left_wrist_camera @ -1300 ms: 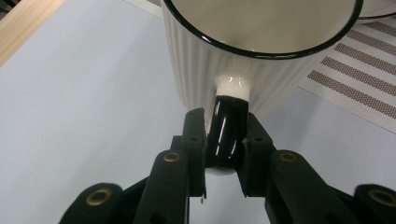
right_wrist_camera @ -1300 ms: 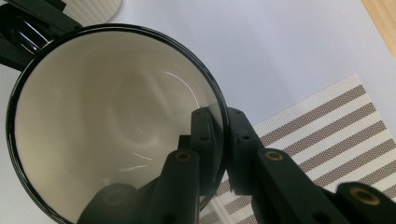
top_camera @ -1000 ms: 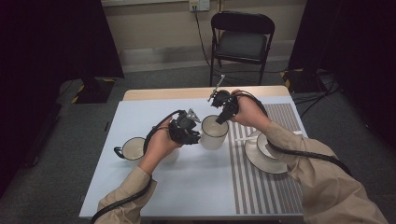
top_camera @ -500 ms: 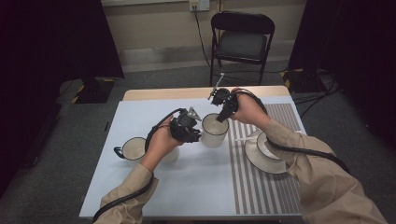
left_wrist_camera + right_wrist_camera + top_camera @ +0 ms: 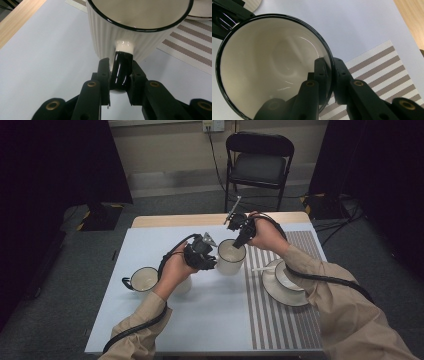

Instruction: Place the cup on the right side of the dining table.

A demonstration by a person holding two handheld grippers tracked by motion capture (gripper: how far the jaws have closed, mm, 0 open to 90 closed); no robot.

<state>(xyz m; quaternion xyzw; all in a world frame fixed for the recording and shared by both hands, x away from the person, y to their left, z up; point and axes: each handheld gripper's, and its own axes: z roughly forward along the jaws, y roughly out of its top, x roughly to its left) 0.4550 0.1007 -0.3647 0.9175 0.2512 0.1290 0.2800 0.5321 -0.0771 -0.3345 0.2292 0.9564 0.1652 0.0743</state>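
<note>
The ribbed mug (image 5: 231, 257) has stayed put on the worktop (image 5: 220, 320) over the last second. The left gripper (image 5: 120, 72) clamps its handle (image 5: 122, 68) and the right gripper (image 5: 328, 75) pinches its rim, so the 2-handed hold looks settled, ready to lift.

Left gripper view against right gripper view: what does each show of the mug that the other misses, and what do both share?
The left gripper view alone shows the mug's ribbed outer wall and its black handle, clamped between the left tool. The right gripper view alone shows the empty inside of the mug, with the right tool pinching the wall at the rim. Both show the black rim, the pale blue table cover and the striped placemat.
</note>
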